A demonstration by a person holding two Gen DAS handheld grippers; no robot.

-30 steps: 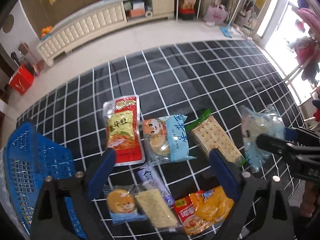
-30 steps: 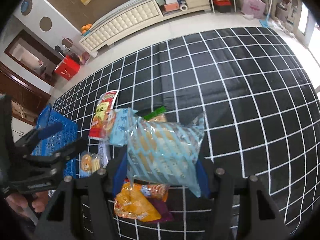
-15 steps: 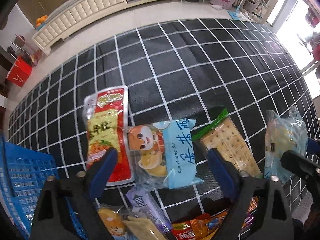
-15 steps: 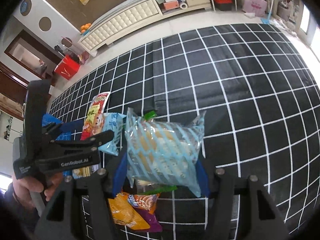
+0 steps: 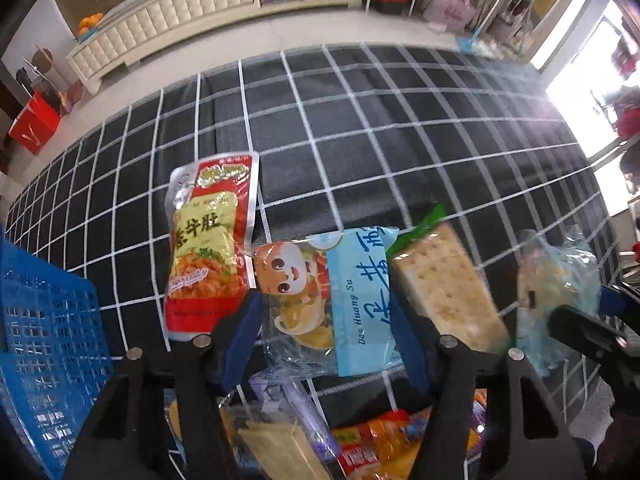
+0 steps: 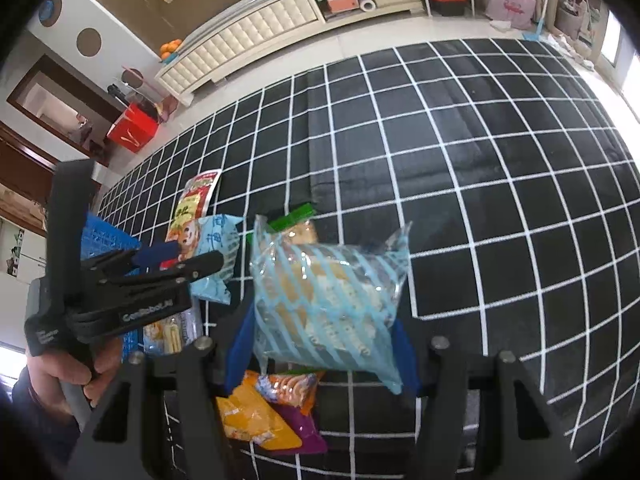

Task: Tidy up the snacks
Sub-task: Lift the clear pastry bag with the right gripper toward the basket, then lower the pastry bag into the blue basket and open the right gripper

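Here, at the far left, a blue basket (image 5: 48,344) is seen at the edge of the checked mat (image 5: 360,120), with a red pouch (image 5: 208,240) lying just beside it. Next to that pouch, the left gripper (image 5: 326,320) has been brought down over the light-blue packet (image 5: 340,300), which a second ago lay well ahead of it on the mat; the jaws, then wide, are now closing, and the packet is framed between them, though firm contact by the pads cannot be confirmed. A cracker pack (image 5: 444,288) is touched by the packet's right edge. Below, more snacks are crowded together, partly hidden by the gripper body. Further right, a striped bag (image 6: 328,296) is held off the mat in the half-open jaws of the right gripper (image 6: 320,344), unchanged over the last second. A second snack is thus judged close to being picked up, so both may soon be carried to the basket.
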